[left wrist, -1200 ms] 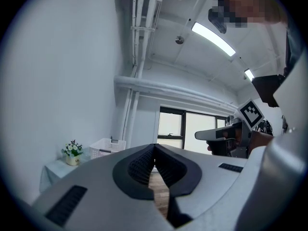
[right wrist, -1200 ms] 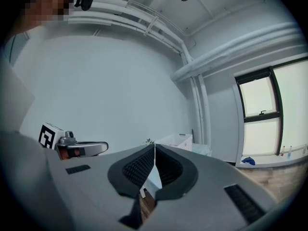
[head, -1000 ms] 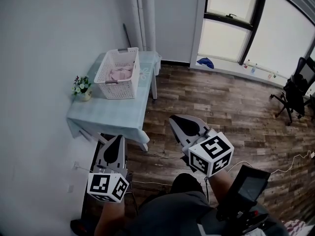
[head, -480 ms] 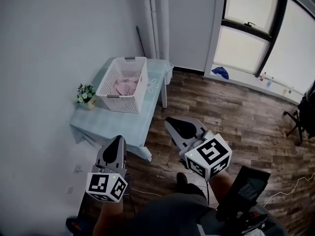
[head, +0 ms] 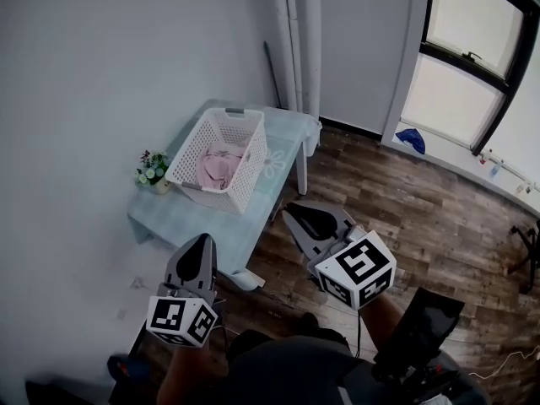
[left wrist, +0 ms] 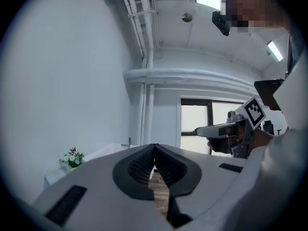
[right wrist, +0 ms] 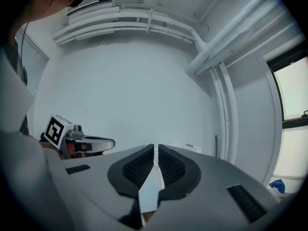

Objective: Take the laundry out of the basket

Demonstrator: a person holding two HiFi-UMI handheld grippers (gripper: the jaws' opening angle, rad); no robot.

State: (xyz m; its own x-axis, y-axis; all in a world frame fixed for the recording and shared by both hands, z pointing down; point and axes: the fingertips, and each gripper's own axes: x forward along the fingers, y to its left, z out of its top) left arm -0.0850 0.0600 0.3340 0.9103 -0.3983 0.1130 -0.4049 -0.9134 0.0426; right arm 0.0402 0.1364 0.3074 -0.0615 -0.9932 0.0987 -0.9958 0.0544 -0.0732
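A white slatted laundry basket (head: 221,160) stands on a pale blue table (head: 202,218) by the wall, with pink laundry (head: 216,165) inside. My left gripper (head: 199,251) is held in the air short of the table's near edge, jaws shut and empty. My right gripper (head: 305,218) hangs to the right of the table over the wood floor, jaws also shut with nothing between them. In the left gripper view the basket rim (left wrist: 107,152) shows just above the left gripper (left wrist: 154,150). The right gripper (right wrist: 155,153) points at the bare wall, and the basket's rim (right wrist: 191,147) peeks over it.
A small pot of flowers (head: 153,170) sits on the table's left end beside the basket. White pipes (head: 299,40) run up the corner behind the table. A blue object (head: 413,139) lies under the window. Dark wood floor (head: 422,226) spreads to the right.
Both grippers and the head have moved closer to the table. The basket now appears larger and more central. Both sets of jaws stay shut.
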